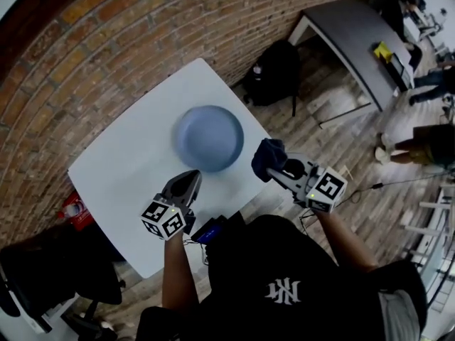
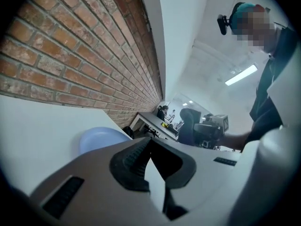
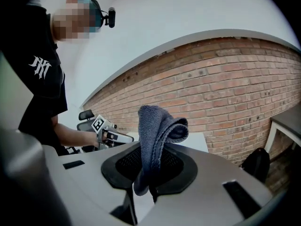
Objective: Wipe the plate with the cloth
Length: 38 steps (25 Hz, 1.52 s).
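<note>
Right claw (image 1: 279, 169) pinches cloth (image 1: 268, 156) near plate (image 1: 209, 138); left claw (image 1: 190, 179) closed

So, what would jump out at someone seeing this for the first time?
A pale blue plate sits alone on a white table beside a brick wall. Just right of it, the right claw pinches a folded dark blue cloth, beside the plate and not on it. The left claw points at the plate's near edge, shut and empty.
</note>
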### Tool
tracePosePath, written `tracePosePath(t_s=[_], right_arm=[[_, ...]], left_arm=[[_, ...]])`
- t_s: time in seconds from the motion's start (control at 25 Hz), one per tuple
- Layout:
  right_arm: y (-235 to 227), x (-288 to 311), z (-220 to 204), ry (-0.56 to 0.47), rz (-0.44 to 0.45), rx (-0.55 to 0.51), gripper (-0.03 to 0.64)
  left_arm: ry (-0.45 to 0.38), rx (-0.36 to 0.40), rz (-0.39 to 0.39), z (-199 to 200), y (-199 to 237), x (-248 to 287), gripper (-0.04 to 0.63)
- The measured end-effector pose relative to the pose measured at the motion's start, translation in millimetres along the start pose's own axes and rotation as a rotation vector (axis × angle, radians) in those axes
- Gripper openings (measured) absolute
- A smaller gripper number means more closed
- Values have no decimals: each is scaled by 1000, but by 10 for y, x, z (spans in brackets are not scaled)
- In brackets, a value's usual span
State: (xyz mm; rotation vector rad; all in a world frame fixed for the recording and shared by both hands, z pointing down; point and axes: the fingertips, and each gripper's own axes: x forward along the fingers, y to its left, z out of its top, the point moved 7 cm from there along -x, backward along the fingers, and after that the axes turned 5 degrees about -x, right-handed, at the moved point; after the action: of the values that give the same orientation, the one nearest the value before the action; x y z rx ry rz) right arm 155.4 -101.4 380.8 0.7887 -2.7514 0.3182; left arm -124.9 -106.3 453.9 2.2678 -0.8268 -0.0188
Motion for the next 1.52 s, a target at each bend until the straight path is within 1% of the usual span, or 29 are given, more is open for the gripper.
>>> tracePosePath(t_s=[0.12,0.2,0.28,0.36,0.48,0.56,0.64,0.72,0.8,0.92,1.0,1.08,1.16,1.2,1.32,1.44,1.52], right_arm=[[-52,64,73,17,4,-18,83],[-84,104,108,15,9,-21,83],[-130,166,145,-1,17,-10,83],[-211,249,186,-9,23,-14,83],[-285,427,237,-14,71,-54,83],[-351,563,255,-8,99,-94,83],[-434,700,277,11,117,-138,83],[-487,851,337,0,140,-168,83],[-544,1007,390,-18,163,-188,83],[-653,1238,383,-25,200,-205,83],[-708,1392,355,-29,220,-204,83],[-749,1534,312,-28,236,-205,83],[-786,1656,234,-2,243,-211,83],[-806,1716,187,17,242,-212,83],[-864,1895,54,50,243,-204,83],[-879,2039,-58,65,265,-186,83],[-869,2130,-127,88,277,-181,83]], left_arm=[[9,-32,20,-1,171,75,3],[9,-37,47,19,255,95,3],[14,-43,89,22,354,85,3],[15,-65,141,6,477,63,5],[21,-104,229,-51,692,-5,5],[34,-137,274,-96,859,-27,6],[49,-171,314,-143,1008,-32,37],[59,-199,349,-178,1115,-30,60],[64,-220,379,-204,1204,-5,61],[75,-273,396,-287,1324,86,63],[98,-310,390,-359,1378,161,63],[122,-329,395,-401,1430,229,64],[140,-349,404,-429,1462,286,75],[149,-359,404,-444,1469,314,93],[172,-362,428,-450,1496,364,104],[164,-388,431,-482,1525,403,104],[161,-392,435,-485,1533,421,103]])
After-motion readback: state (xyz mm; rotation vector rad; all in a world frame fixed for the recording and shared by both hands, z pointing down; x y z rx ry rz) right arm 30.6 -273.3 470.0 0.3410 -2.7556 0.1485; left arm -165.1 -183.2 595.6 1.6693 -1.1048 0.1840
